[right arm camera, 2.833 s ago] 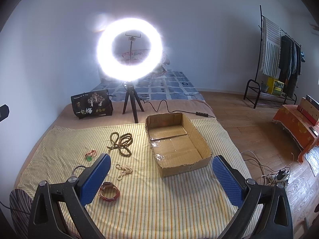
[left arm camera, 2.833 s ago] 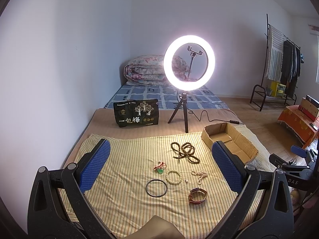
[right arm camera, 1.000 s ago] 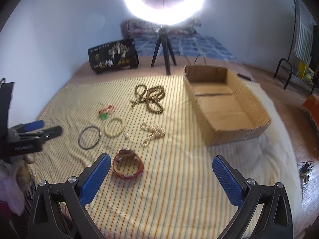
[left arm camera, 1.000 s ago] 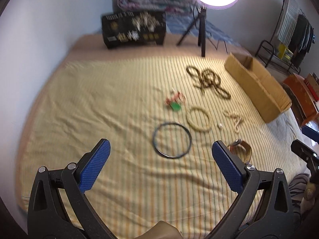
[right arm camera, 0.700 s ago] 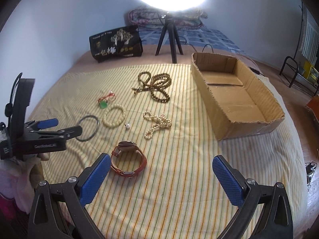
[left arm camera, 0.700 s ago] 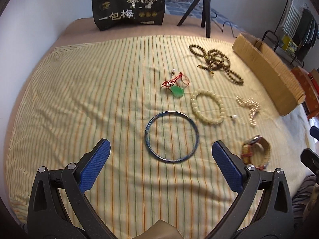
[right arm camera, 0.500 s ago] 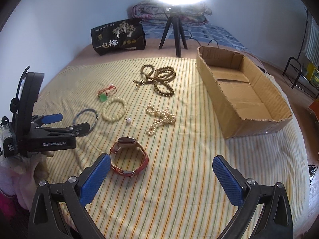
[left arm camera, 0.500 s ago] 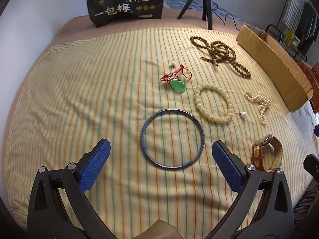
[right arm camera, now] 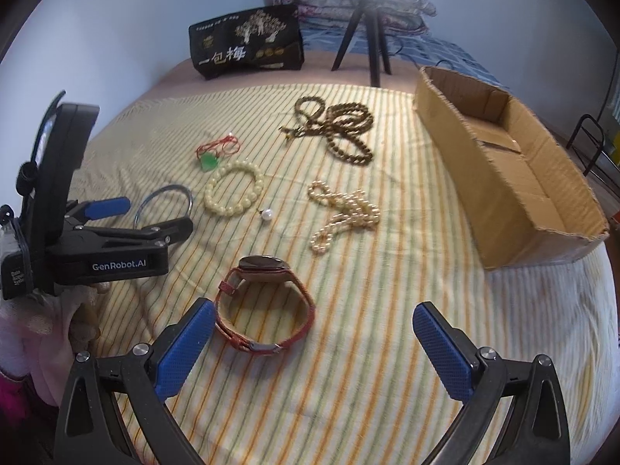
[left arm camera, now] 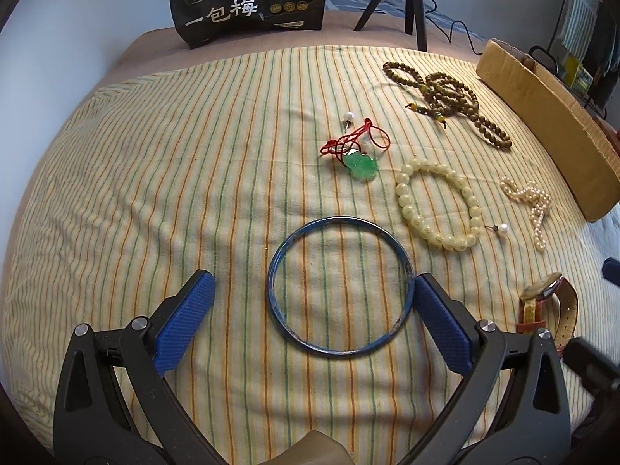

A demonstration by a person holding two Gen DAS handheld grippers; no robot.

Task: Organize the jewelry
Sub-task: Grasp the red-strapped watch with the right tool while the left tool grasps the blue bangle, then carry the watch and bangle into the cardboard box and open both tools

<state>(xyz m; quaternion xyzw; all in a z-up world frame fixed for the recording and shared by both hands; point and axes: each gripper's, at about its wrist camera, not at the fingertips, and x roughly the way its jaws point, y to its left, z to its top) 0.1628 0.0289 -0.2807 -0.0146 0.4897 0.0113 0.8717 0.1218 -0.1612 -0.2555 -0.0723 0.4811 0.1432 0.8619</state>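
While both claws hung spread wide and empty over the striped cloth (left arm camera: 155, 178), the left gripper (left arm camera: 310, 310) had the thin blue bangle (left arm camera: 338, 283) lying flat just ahead of its tips, the ring's right edge close by the right finger. The right gripper (right arm camera: 312, 333) hovered near the red-strapped watch (right arm camera: 265, 304), whose strap loop sat beside the left pad. To do the pickup well, each would probably need to straddle one side of its ring rather than the whole hoop, press lightly into the soft cloth, and close on rim or strap without gathering fabric. Farther off lay the pale bead bracelet (left arm camera: 440, 203), a loose pearl earring (left arm camera: 502, 228), the pearl strand (right arm camera: 343, 215) and green pendant on red cord (left arm camera: 358, 153), then the brown prayer beads (right arm camera: 341, 131). Farthest right stood the open cardboard box (right arm camera: 503, 178), the likely destination.
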